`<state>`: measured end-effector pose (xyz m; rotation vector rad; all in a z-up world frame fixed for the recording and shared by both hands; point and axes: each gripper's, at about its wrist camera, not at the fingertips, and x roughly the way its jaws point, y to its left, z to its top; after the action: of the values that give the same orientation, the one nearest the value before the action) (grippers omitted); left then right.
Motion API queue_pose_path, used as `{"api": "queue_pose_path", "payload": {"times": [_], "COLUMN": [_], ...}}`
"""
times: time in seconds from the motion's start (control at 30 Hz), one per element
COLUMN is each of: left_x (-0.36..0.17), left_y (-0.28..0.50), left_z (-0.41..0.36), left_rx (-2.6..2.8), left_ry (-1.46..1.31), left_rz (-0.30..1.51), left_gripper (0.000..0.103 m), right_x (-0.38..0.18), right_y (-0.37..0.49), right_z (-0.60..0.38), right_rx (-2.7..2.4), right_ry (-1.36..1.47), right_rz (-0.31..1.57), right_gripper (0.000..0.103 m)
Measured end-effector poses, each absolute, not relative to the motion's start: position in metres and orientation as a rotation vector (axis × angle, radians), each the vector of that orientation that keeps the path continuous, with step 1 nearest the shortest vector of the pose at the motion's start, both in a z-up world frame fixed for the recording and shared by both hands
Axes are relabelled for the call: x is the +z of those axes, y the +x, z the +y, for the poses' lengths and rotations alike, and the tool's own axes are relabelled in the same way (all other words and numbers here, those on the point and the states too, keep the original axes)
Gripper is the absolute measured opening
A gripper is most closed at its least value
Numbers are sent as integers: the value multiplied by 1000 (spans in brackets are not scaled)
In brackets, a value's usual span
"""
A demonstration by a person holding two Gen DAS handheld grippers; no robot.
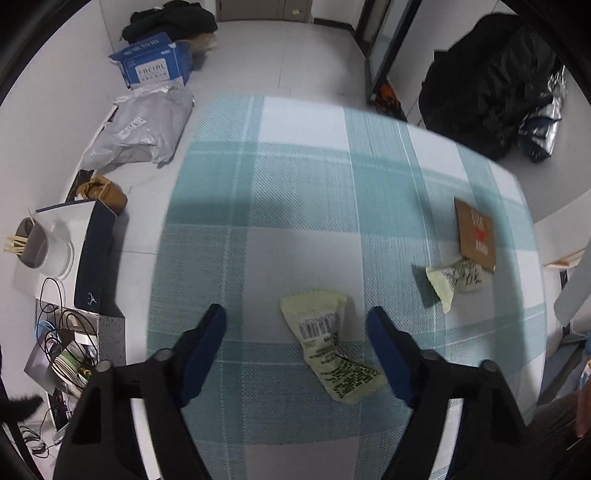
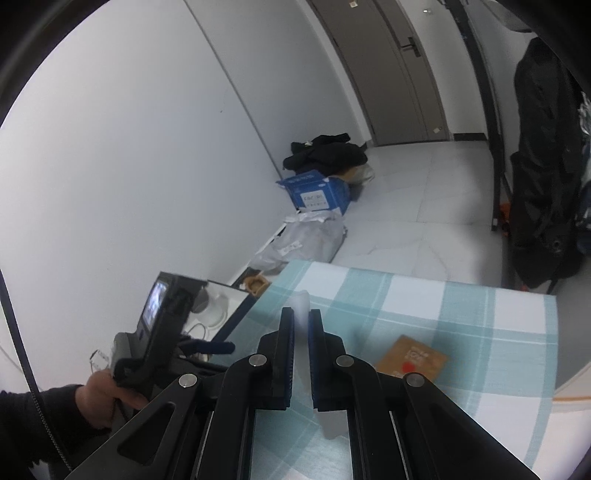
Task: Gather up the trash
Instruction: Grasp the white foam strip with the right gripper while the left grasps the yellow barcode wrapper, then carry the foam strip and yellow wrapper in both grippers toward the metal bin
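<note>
A flattened pale green wrapper (image 1: 325, 339) with a barcode lies on the teal checked tablecloth (image 1: 295, 184). My left gripper (image 1: 295, 314) points down over it, open, with its blue pads on either side of the wrapper and not touching it. Farther right lie a crumpled green-and-white wrapper (image 1: 452, 280) and a brown card (image 1: 476, 234). My right gripper (image 2: 301, 315) is above the table, shut on a white, blurred scrap (image 2: 301, 301) that sticks out past its fingertips and hangs below them. The brown card (image 2: 410, 358) shows beneath it. A person's hand (image 2: 99, 395) holds the left gripper (image 2: 166, 332) at lower left.
Beside the table's left edge are a white pot with sticks (image 1: 44, 247), a dark box (image 1: 96, 254) and tangled cables (image 1: 62, 332). On the floor lie a grey mailer bag (image 1: 140, 129), a blue carton (image 1: 155, 62) and black clothes (image 1: 170, 18). A black coat (image 1: 491, 81) hangs at the far right.
</note>
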<state>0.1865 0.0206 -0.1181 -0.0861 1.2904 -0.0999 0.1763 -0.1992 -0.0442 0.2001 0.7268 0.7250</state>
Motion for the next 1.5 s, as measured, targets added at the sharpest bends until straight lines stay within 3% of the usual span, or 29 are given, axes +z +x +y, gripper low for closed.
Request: {"api": "queue_pose_path", "payload": {"times": [0.13,0.23,0.9,1.5], "left_x": [-117,-118,-114,-80], "left_y": [187,185,184,173], "left_z": [5,-3,-10,6], "left_rx": [-107,-114,-157,-213], "left_ry": [2,51,36,-171], "left_rz": [1293,1292,1278,1150], "left_gripper": [40,30,24,24], "right_x": [-45,-46,-56,-51], "right_y": [176,175,179,179], "right_z": [-205,-205,-199,-192], "right_rx": [716,720,704,638], "right_ry": [212,201,190,210], "right_rz": [733,736,782,771], "right_gripper": [6,6,6,6]}}
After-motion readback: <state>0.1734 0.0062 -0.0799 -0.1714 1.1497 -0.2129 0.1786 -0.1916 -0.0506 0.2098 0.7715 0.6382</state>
